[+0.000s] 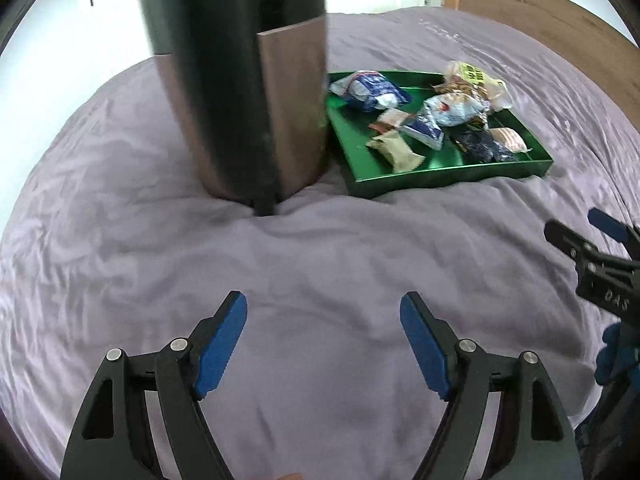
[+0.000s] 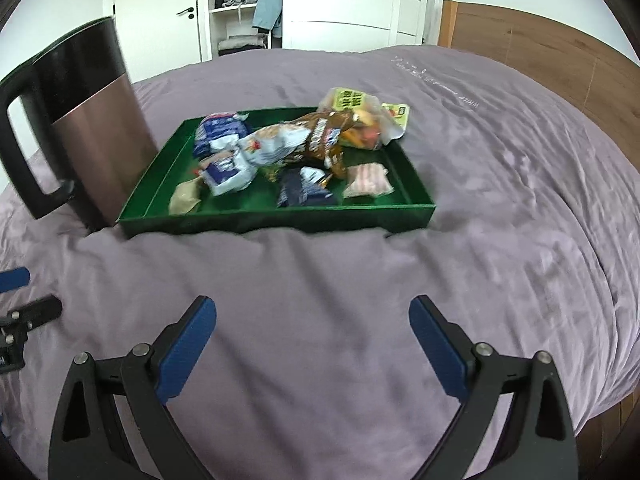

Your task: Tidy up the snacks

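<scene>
A green tray (image 1: 440, 170) (image 2: 280, 216) lies on the purple bedcover and holds several snack packets: a blue and white bag (image 1: 368, 90) (image 2: 230, 170), a beige bar (image 1: 394, 152) (image 2: 184, 198), a dark blue packet (image 1: 482, 146) (image 2: 300, 190), a pink packet (image 2: 366, 180) and a yellow-labelled bag (image 1: 472, 76) (image 2: 352, 100). My left gripper (image 1: 323, 342) hangs open over bare bedcover in front of the tray, nothing between its blue pads. My right gripper (image 2: 312, 346) is open too, a little short of the tray's near wall. It shows at the right edge (image 1: 592, 240) of the left wrist view.
A tall copper and black kettle (image 1: 244, 112) (image 2: 92, 128) with a black handle stands on the bed against the tray's left side. A wooden headboard (image 2: 540, 52) runs along the right. A white wardrobe (image 2: 340, 0) with open shelves stands behind the bed.
</scene>
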`<action>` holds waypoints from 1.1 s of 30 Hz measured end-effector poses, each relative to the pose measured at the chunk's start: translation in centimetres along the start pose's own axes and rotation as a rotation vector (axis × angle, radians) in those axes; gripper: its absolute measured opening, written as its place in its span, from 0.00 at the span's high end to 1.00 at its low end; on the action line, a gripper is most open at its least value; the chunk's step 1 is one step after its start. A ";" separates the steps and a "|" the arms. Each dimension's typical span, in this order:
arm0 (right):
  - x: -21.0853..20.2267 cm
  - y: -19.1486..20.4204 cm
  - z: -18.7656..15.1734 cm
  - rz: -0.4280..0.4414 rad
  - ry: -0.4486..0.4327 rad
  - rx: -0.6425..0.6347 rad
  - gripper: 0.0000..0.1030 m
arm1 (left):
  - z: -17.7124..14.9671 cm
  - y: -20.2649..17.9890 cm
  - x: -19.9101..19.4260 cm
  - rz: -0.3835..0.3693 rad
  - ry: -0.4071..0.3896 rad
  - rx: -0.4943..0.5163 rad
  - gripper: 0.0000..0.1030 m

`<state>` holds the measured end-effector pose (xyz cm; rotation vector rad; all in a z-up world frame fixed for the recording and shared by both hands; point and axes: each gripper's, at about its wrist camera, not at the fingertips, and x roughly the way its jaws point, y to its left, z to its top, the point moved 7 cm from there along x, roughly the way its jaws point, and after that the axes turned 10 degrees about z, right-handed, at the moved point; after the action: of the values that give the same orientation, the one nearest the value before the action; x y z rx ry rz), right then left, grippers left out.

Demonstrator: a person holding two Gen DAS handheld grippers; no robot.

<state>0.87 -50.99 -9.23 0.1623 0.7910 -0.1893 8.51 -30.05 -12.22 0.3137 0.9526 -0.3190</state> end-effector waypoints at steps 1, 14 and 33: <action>0.1 -0.2 0.2 0.000 -0.002 0.001 0.00 | 0.1 -0.2 0.1 -0.003 -0.001 0.001 0.28; 1.0 -0.7 2.8 0.031 -0.061 -0.029 0.00 | 2.8 -1.4 -0.4 0.006 -0.111 -0.022 0.28; 1.1 -0.8 2.3 0.025 -0.049 -0.036 0.00 | 4.0 -1.7 -1.2 0.030 -0.160 -0.002 0.28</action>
<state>3.06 -52.40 -8.51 0.1327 0.7427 -0.1548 10.20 -33.02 -9.24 0.2959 0.7905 -0.3106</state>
